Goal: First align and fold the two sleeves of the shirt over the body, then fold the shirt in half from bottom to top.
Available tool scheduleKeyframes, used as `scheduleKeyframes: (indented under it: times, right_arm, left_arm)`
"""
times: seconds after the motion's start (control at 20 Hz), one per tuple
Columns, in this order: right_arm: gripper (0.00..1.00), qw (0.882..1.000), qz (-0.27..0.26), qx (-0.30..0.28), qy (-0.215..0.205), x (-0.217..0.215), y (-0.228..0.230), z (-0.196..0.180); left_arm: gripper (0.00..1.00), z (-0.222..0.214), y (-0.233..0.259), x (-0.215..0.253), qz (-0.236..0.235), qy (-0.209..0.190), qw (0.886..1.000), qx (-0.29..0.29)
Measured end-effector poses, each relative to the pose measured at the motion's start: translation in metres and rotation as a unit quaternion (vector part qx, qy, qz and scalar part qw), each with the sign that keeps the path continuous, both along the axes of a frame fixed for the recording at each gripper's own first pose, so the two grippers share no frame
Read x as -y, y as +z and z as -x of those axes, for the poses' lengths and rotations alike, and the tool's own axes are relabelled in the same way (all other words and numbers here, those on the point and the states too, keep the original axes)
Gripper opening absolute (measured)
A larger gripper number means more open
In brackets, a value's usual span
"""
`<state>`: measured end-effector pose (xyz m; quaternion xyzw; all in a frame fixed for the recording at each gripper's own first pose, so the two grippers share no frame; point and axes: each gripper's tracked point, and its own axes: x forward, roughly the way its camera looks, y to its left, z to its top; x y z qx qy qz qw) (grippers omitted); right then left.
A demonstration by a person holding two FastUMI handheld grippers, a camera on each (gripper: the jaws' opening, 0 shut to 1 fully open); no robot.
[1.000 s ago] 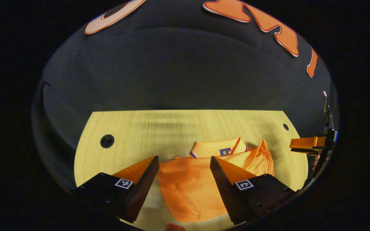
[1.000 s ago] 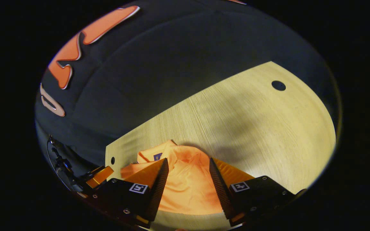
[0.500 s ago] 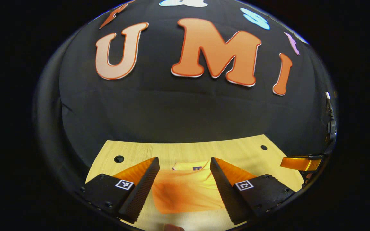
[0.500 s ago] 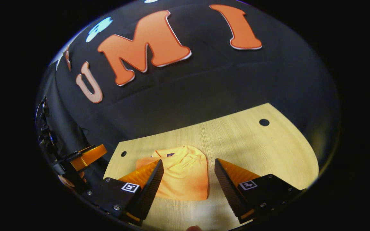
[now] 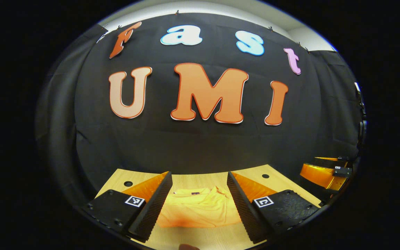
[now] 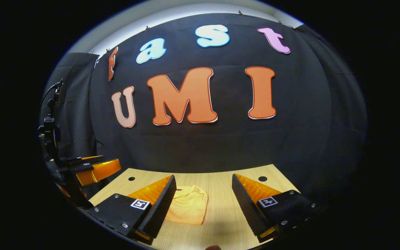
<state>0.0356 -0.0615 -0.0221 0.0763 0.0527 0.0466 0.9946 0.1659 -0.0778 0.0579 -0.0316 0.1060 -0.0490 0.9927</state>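
Shirt folded, both grippers clear

Orange polo shirt (image 5: 200, 211) lies folded on the pale wooden table (image 6: 221, 222), collar toward the booth wall. Left gripper (image 5: 199, 203) fingers wide apart, gripping nothing. Right gripper (image 6: 202, 205) likewise spread and empty. Versus 1 s ago, both have pulled back from the shirt and pitched up to near level, so the shirt sits lower and smaller in both views.
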Motion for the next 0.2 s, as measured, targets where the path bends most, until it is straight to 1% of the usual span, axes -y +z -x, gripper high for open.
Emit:
scheduleKeyframes:
  times: [0.1,0.15,0.2]
  right_arm:
    - [0.98,1.000,0.008,0.023,0.019,0.002,0.009,0.026]
    - [0.98,0.999,0.012,0.033,0.023,0.001,0.012,0.033]
    - [0.98,0.999,0.016,0.039,0.024,0.000,0.014,0.040]
  left_arm:
    - [0.98,0.025,0.010,0.004,0.005,0.005,1.000,0.025]
    - [0.98,0.036,0.016,0.007,0.007,0.005,0.999,0.042]
    - [0.98,0.046,0.018,0.007,0.001,0.009,0.999,0.045]
